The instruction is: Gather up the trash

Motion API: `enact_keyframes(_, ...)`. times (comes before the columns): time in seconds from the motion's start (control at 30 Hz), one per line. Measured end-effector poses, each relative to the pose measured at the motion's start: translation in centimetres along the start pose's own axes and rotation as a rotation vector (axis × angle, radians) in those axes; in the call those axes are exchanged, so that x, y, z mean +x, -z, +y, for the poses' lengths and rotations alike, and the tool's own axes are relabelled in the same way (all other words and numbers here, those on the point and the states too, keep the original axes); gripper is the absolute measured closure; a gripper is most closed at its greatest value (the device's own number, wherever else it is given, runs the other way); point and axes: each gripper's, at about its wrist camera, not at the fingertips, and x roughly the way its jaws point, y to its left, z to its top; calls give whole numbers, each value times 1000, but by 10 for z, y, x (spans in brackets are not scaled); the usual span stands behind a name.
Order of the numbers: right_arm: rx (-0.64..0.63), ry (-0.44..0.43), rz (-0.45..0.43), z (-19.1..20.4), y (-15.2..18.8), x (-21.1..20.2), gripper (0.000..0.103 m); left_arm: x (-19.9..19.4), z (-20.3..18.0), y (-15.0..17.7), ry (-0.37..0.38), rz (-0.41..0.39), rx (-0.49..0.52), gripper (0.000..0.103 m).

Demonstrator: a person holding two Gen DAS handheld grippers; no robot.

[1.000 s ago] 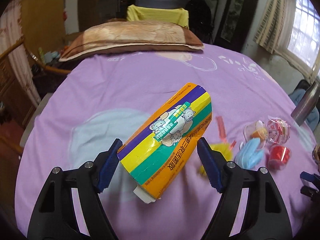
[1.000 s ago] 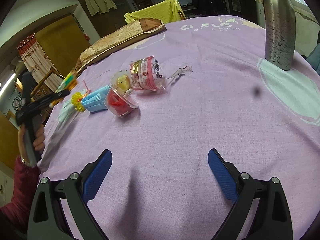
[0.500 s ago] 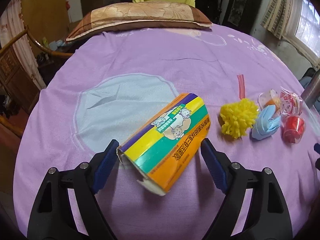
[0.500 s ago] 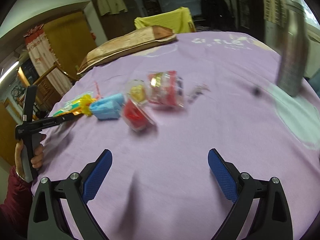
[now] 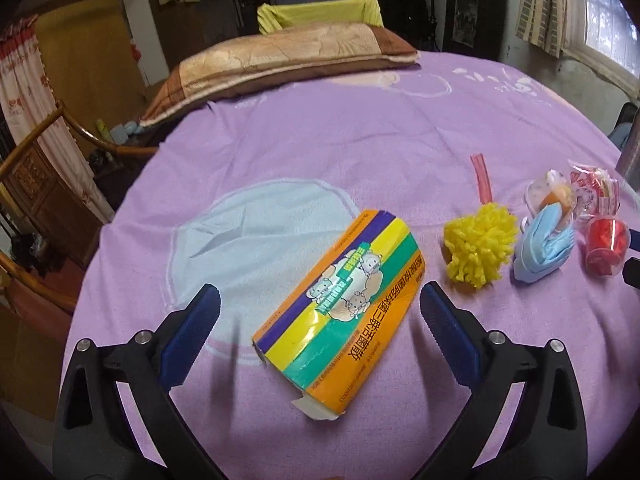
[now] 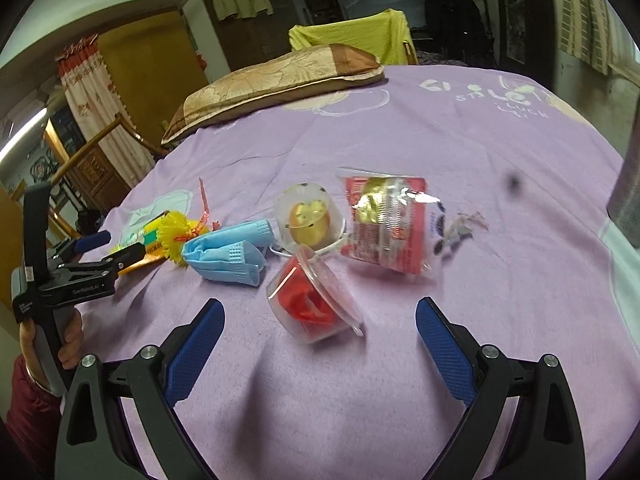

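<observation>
Hovering wide open and empty, the right gripper (image 6: pixel 320 344) faces the red cup (image 6: pixel 310 306) lying sideways just ahead on the bed (image 6: pixel 480 320).

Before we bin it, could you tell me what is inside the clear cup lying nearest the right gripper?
The clear cup lies on its side with crumpled red material inside. Its lid blurs the view, so what the material is cannot be told.

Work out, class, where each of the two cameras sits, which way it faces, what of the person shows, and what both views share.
Left wrist: sits on the left gripper, looking down past its open fingers at the striped box lying free on the purple bedspread; no hand shows.
Right wrist: sits on the right gripper, facing the red-filled cup; the person's left hand shows.
Shared: blue face mask, yellow pom-pom, pillow.
</observation>
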Motion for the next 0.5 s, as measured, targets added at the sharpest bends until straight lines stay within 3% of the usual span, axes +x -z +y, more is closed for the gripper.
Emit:
enact_keyframes(0.27,-76,15,1,12,-6,5,8,27,12,2,54,129,-54,7)
enact_keyframes(0.37,-128,48,6,18,-8,8,15,27,13,4,63,134,-62,7)
enact_keyframes(0.5,-178,48,43,26,-10,16,35,27,12,4,67,135,-66,7)
